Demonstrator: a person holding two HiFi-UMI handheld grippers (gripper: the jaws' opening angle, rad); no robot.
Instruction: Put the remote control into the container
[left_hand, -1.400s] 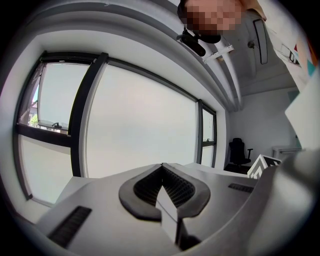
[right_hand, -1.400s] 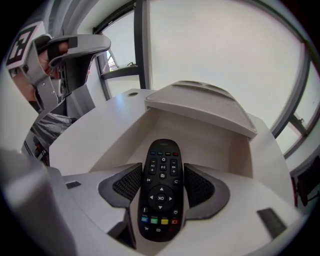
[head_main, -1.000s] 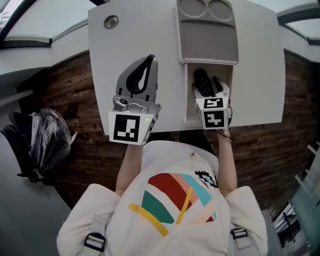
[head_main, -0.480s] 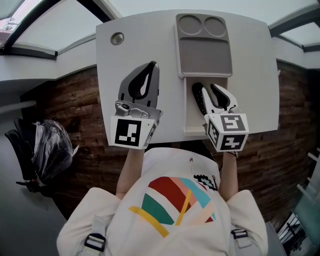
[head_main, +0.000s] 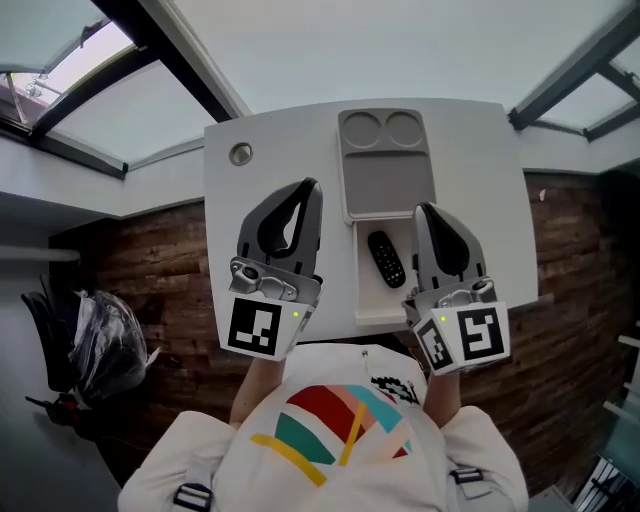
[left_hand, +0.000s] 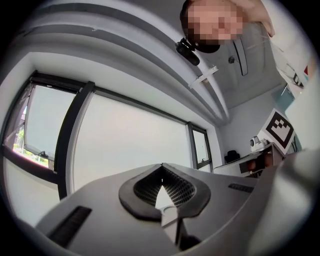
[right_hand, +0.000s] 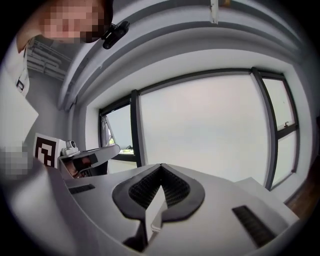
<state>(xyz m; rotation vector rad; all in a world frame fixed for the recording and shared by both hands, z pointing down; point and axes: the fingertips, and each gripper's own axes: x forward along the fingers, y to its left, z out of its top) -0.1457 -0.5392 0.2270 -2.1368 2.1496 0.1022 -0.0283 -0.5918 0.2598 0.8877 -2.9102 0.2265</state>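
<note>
Inside the white container (head_main: 358, 300), near its left wall, the remote control (head_main: 385, 258) is seen lying flat with its buttons up and its length running along the box. The task is therefore judged as good as done. The remote is judged to be light and stiff, a hard plastic shell that may be slippery along its smooth edges, while the buttons should give a little more friction. If it had to be taken again, it would best be pinched from above across its two long sides near the middle, since the container walls leave little room at the ends. The container is set at the near edge of the table (head_main: 480, 200), somewhat right of the middle. A gray tray (head_main: 388, 175) with two round hollows is laid just beyond its far end, reaching toward the far edge. A round fitting (head_main: 240, 153) is let into the table near the far left corner. The right gripper (head_main: 424, 210) is held above the container's right wall. Its jaws have just been closing and are pressed together with nothing between them, as is shown plainly in the right gripper view (right_hand: 161, 167). The left gripper (head_main: 312, 186) is held above the table left of the container, its jaws likewise pressed together on nothing (left_hand: 161, 167). Only windows (right_hand: 210, 130) and ceiling are faced by both gripper views.
</note>
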